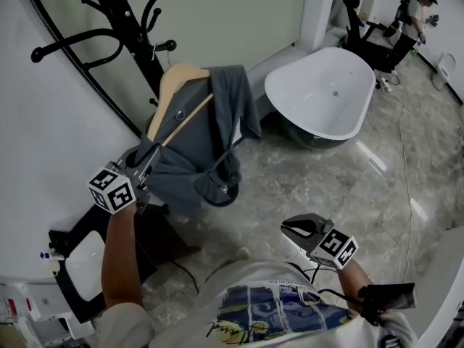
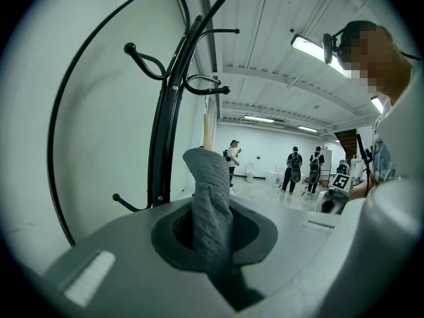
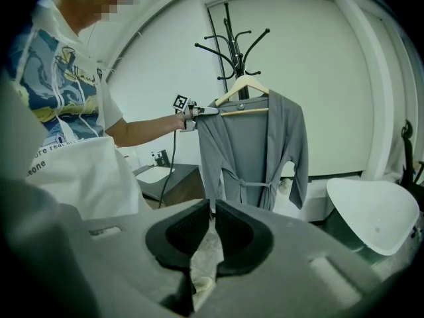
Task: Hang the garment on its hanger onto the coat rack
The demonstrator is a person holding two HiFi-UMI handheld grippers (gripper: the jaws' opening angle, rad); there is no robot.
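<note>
A grey robe-like garment (image 1: 217, 143) hangs on a wooden hanger (image 1: 174, 85) just in front of the black coat rack (image 1: 127, 27). My left gripper (image 1: 147, 156) is shut on the hanger's left end, with grey cloth bunched between its jaws. In the left gripper view the cloth (image 2: 212, 204) fills the jaws and the hanger's tip (image 2: 208, 131) sticks up beside the rack (image 2: 173, 111). The right gripper view shows the garment (image 3: 252, 151) hanging full length below the hanger (image 3: 242, 85); whether the hook touches the rack (image 3: 235, 45) I cannot tell. My right gripper (image 1: 290, 229) is low, shut and empty.
A white bathtub (image 1: 326, 93) stands on the marble floor to the right of the garment. A dark cabinet with a white basin (image 1: 87, 267) sits below my left arm. An office chair (image 1: 355, 20) and a person (image 1: 409, 17) are at the far right.
</note>
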